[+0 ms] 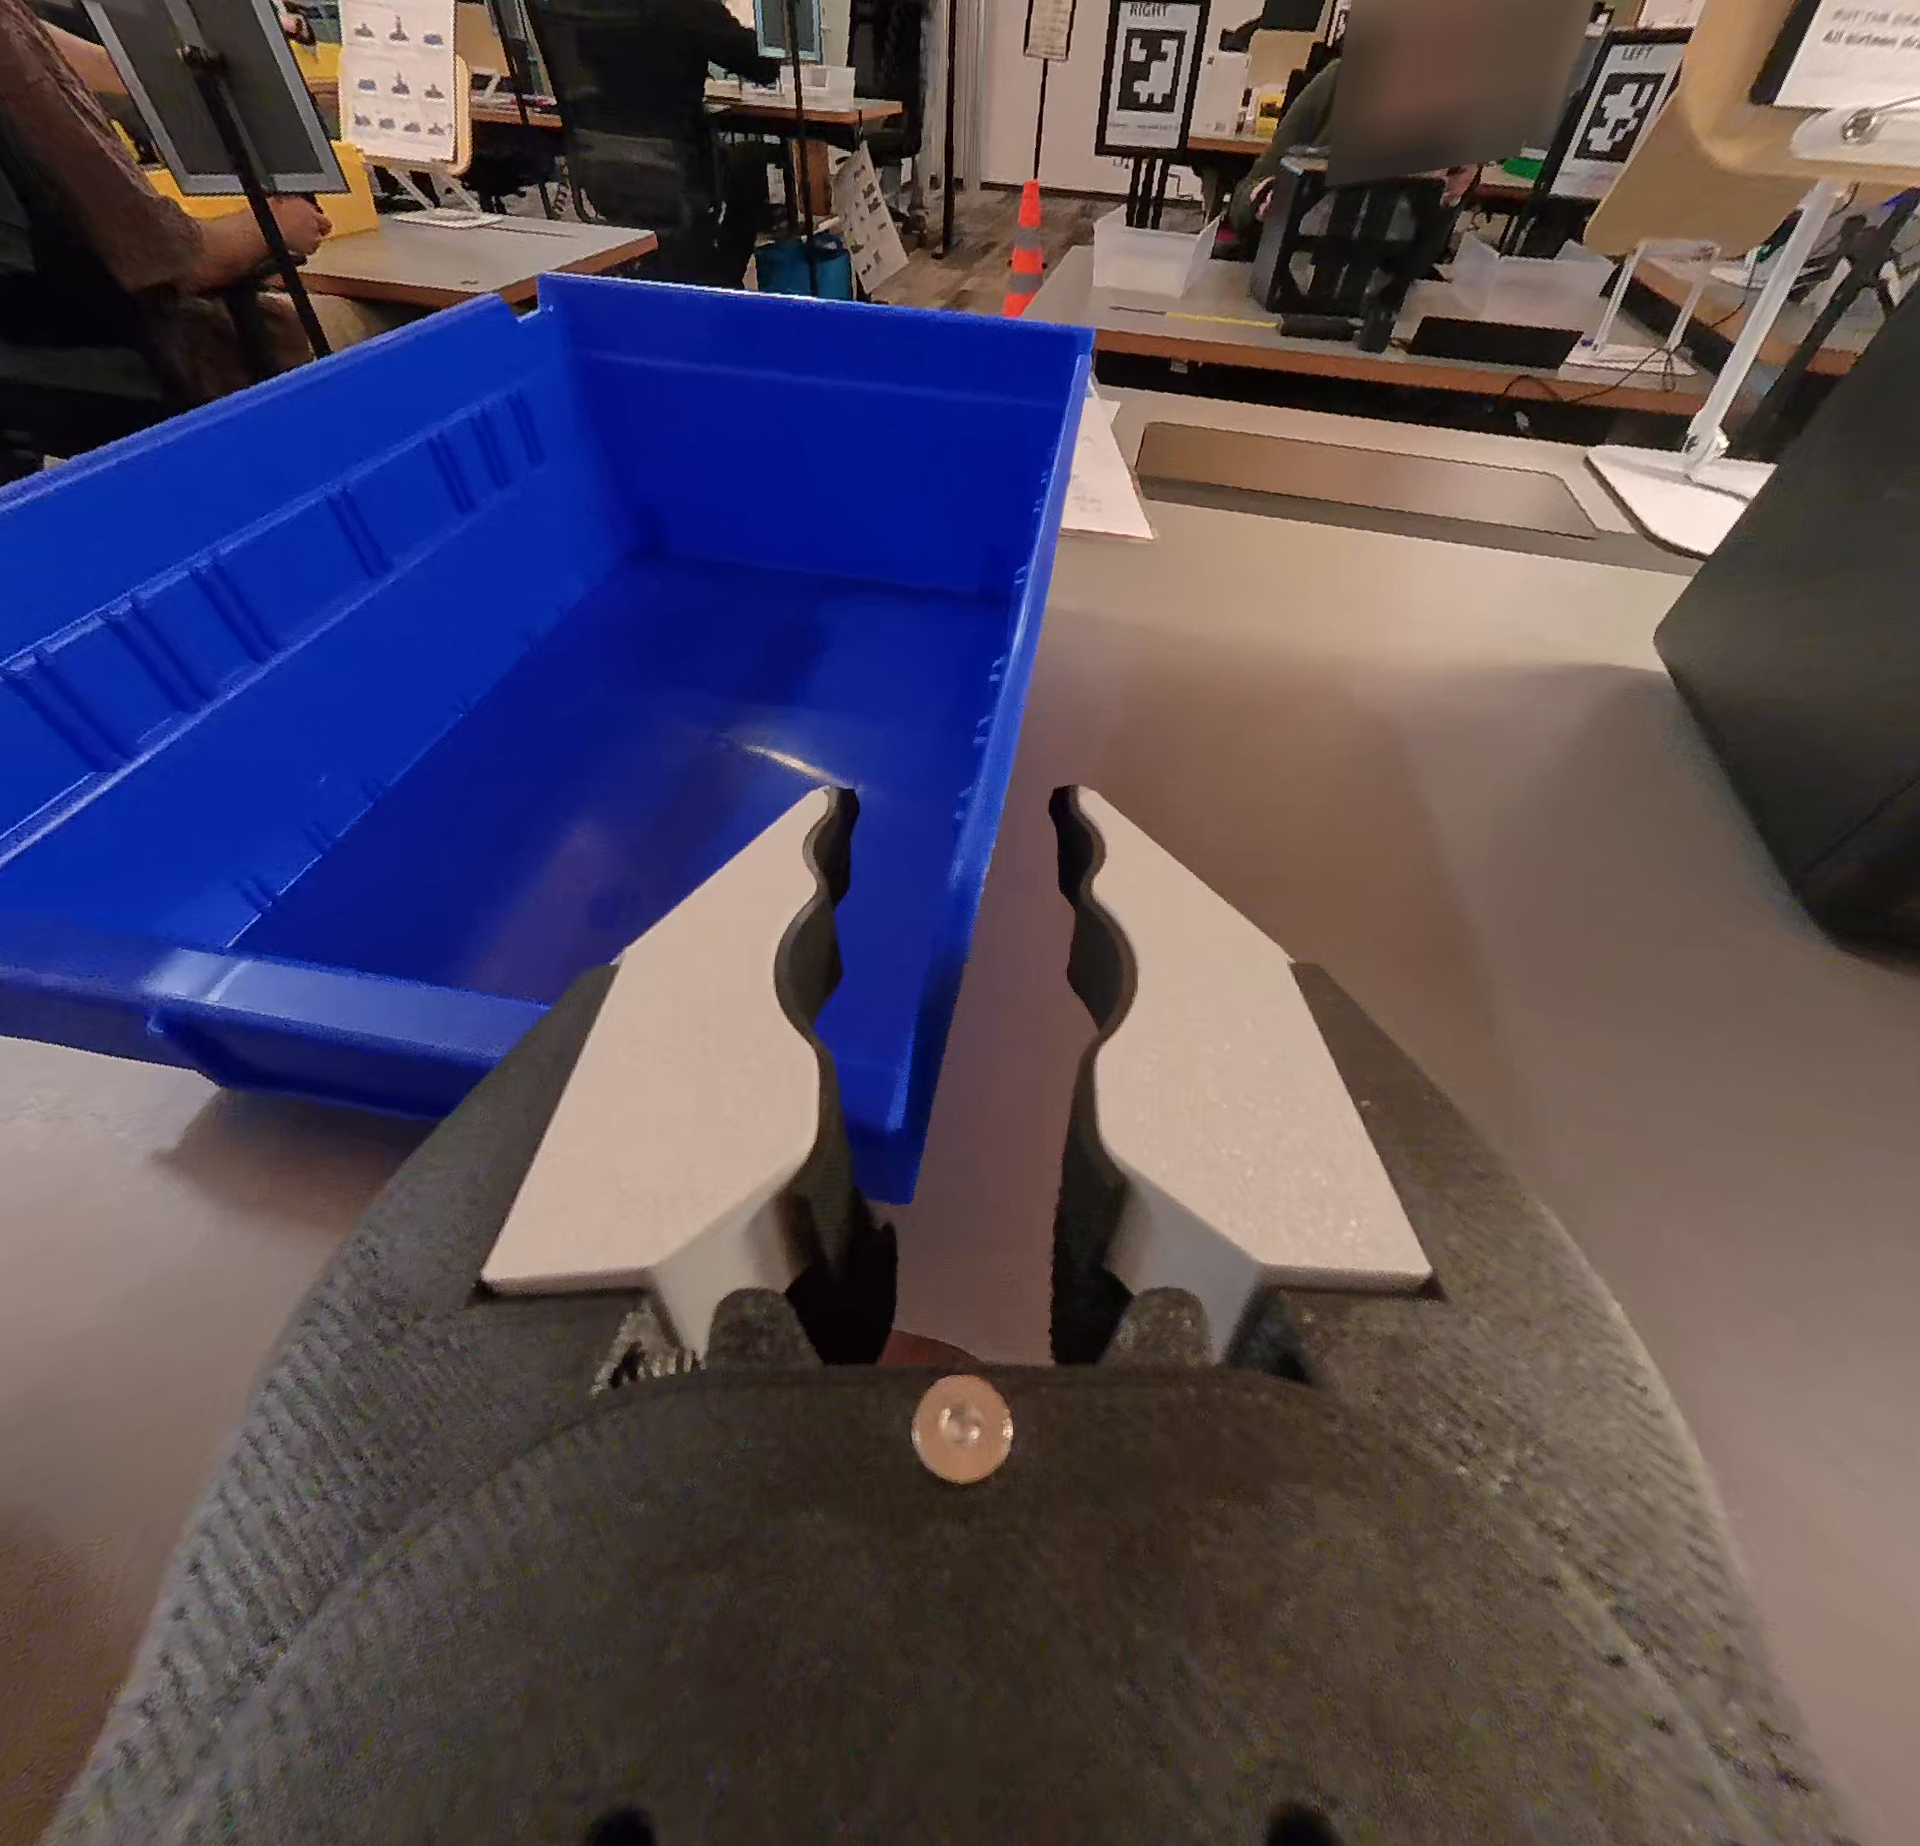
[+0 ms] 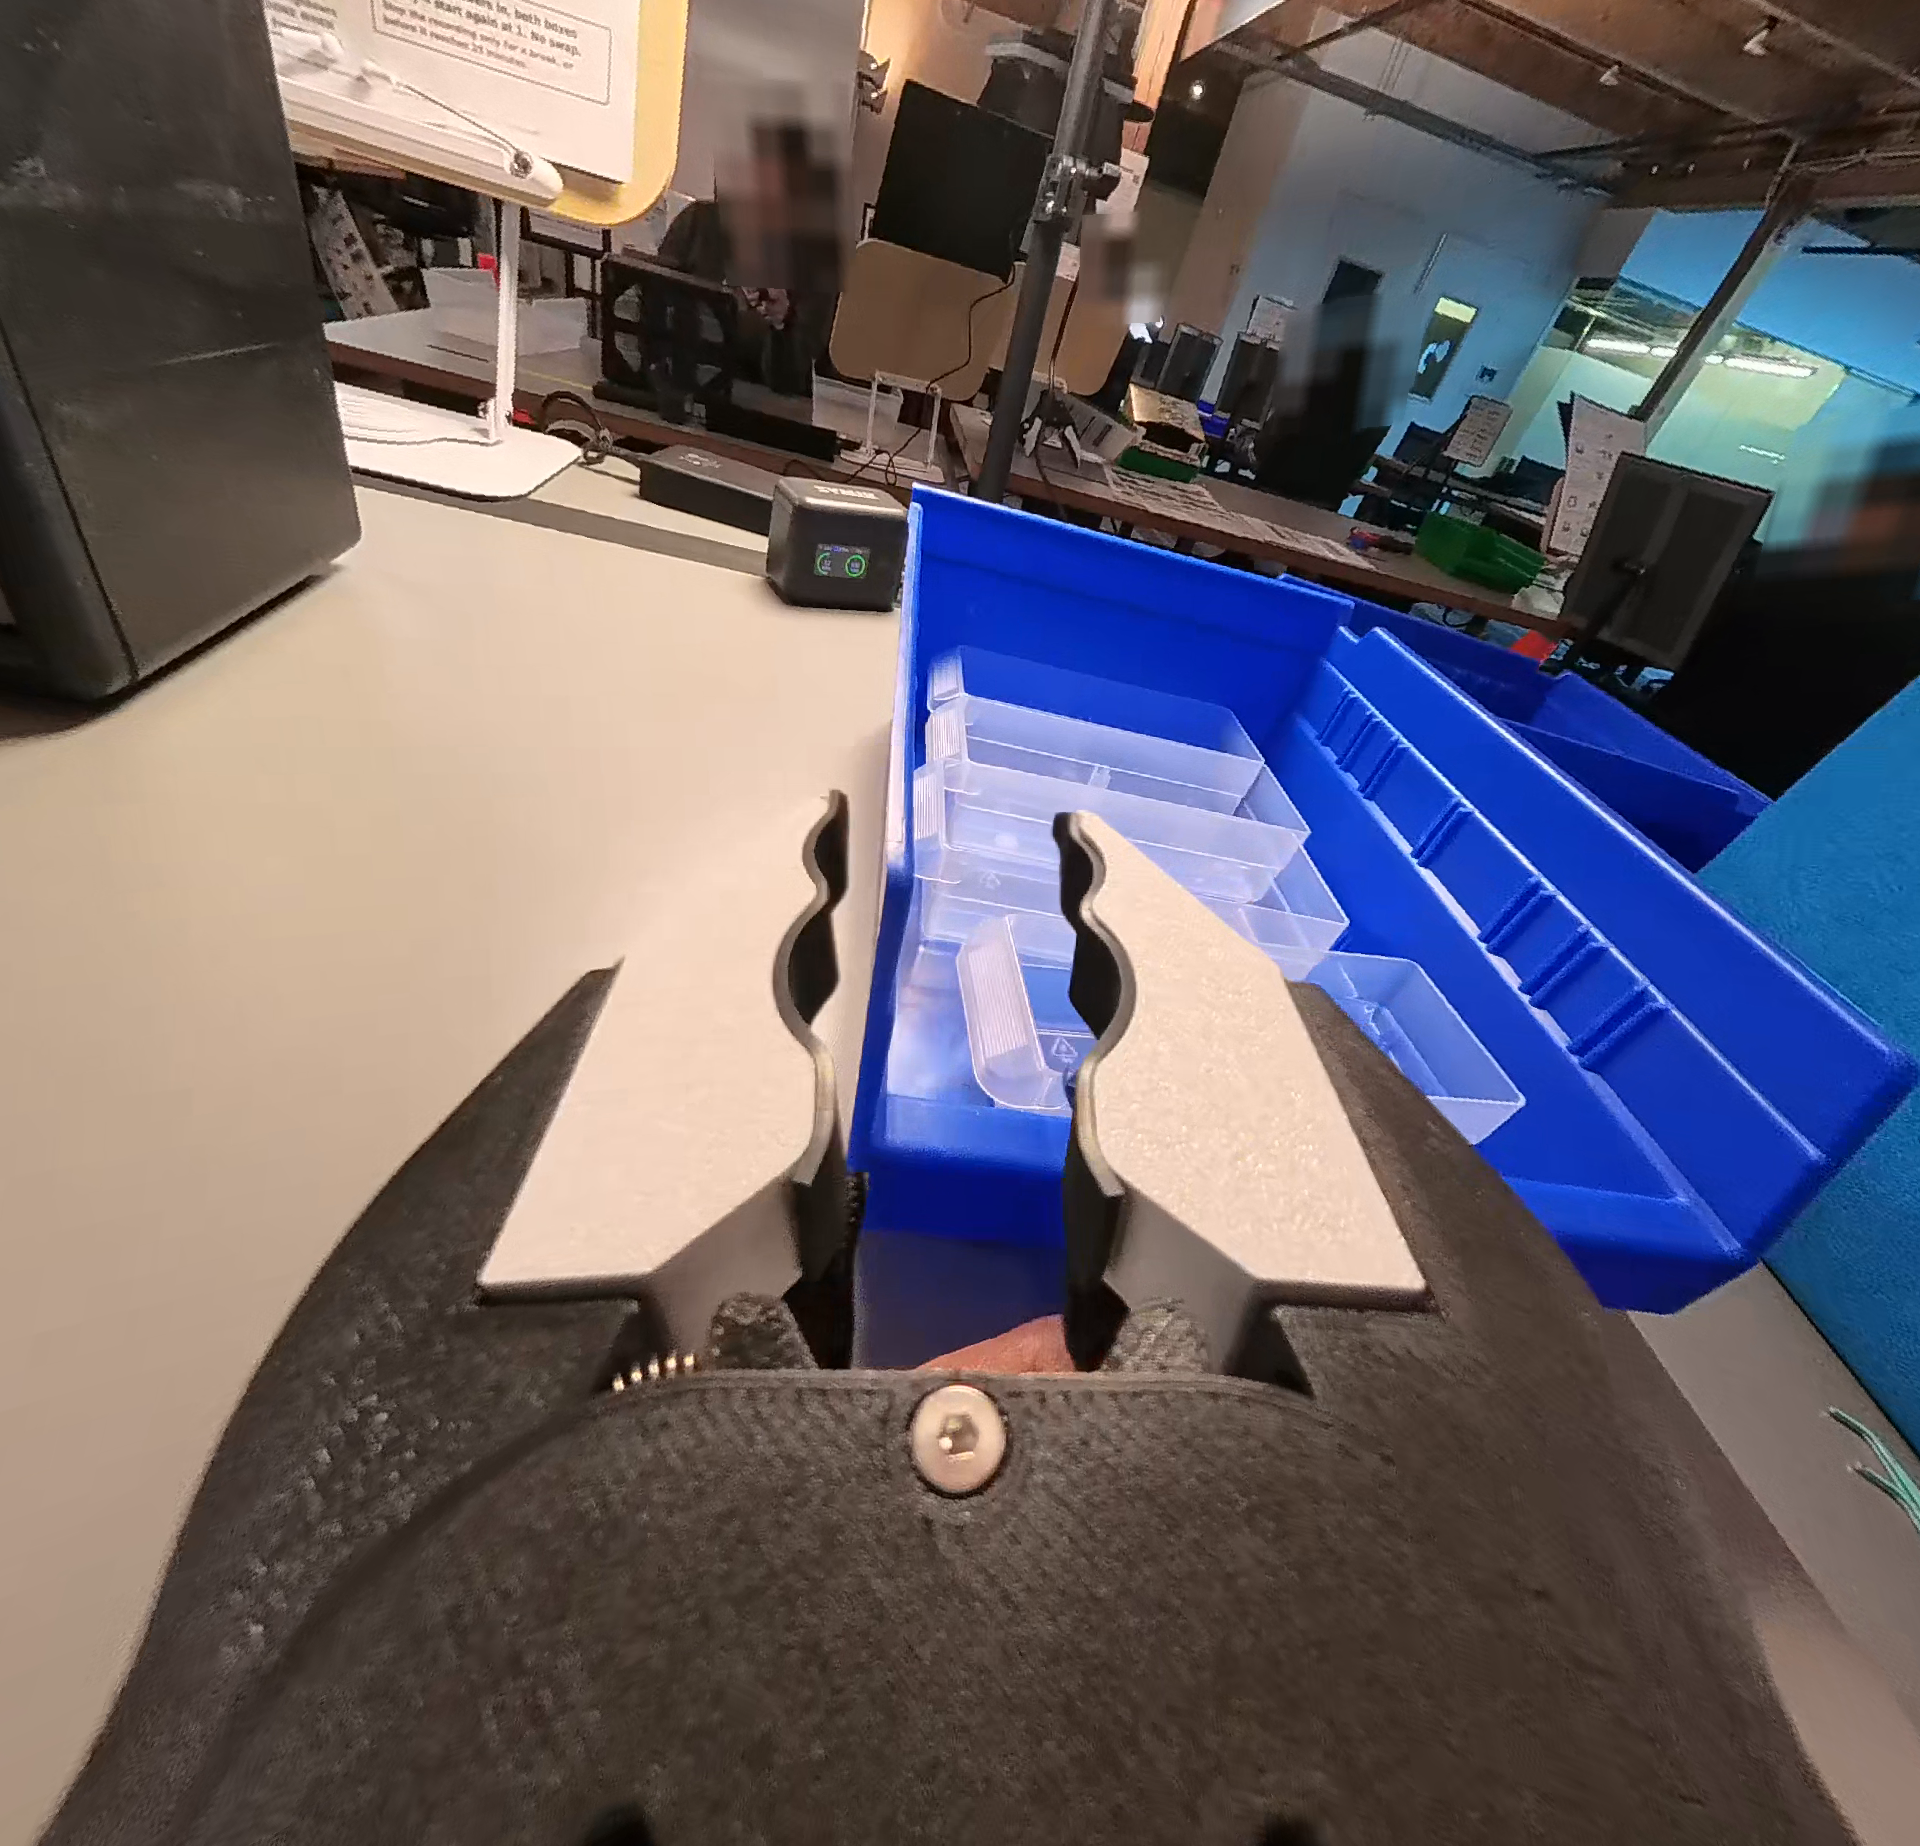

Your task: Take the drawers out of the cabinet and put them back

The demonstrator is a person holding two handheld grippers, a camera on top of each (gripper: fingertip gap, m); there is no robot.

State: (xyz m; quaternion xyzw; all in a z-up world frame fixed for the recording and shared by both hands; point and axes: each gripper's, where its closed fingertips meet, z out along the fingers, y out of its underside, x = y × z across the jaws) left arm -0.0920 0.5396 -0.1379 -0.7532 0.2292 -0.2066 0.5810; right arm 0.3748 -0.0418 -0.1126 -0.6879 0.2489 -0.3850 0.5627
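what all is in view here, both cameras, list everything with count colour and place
empty bin: one, blue, on the table left of the left gripper
filled bin: one, blue, on the table ahead of the right gripper
drawers: several, clear plastic, piled in the filled bin
further bin: at least one, blue, behind the filled bin
cabinet: one, black, far left in the right wrist view
small device: one, black with lit screen, behind the filled bin
table: one, grey
left gripper: one, grey and black, open, nothing held
right gripper: one, same colours, open, nothing held
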